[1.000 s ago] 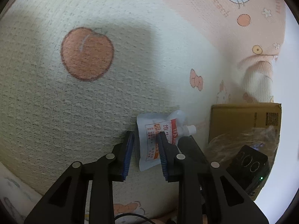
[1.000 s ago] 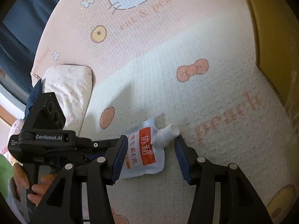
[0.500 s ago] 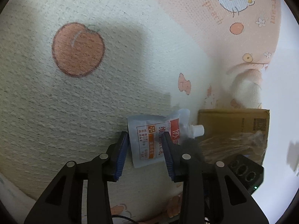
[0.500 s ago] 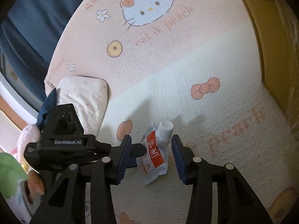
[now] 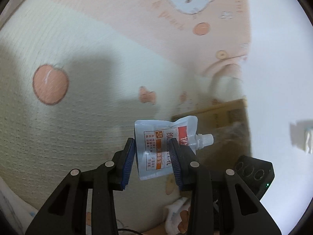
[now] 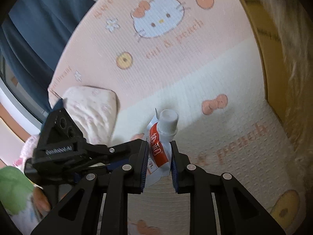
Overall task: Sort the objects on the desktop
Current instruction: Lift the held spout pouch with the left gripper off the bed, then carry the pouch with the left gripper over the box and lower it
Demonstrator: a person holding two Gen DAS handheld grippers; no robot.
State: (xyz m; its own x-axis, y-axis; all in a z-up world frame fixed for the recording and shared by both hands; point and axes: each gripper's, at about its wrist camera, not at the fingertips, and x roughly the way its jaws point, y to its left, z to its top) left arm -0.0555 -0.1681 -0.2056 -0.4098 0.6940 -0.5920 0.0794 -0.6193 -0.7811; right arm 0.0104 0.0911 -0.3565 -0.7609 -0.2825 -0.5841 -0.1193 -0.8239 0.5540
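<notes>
A white spout pouch (image 5: 156,148) with red and orange print and a white screw cap is held up off the mat. My left gripper (image 5: 151,160) is shut on its body from both sides. In the right wrist view the pouch (image 6: 159,146) stands cap up between the pads of my right gripper (image 6: 157,166), which is closed on its neck part. The left gripper's black body (image 6: 64,146) shows at the left of that view.
A Hello Kitty mat (image 6: 176,78) in pink and cream covers the surface. A cardboard box (image 5: 221,113) with a clear plastic bag stands right of the pouch, also at the right edge (image 6: 273,58). A small patterned pillow (image 6: 92,107) lies on the left.
The pouch has been lifted off the mat by the left gripper. The right gripper has closed in from open around the cap end. Both views have tilted upward.
</notes>
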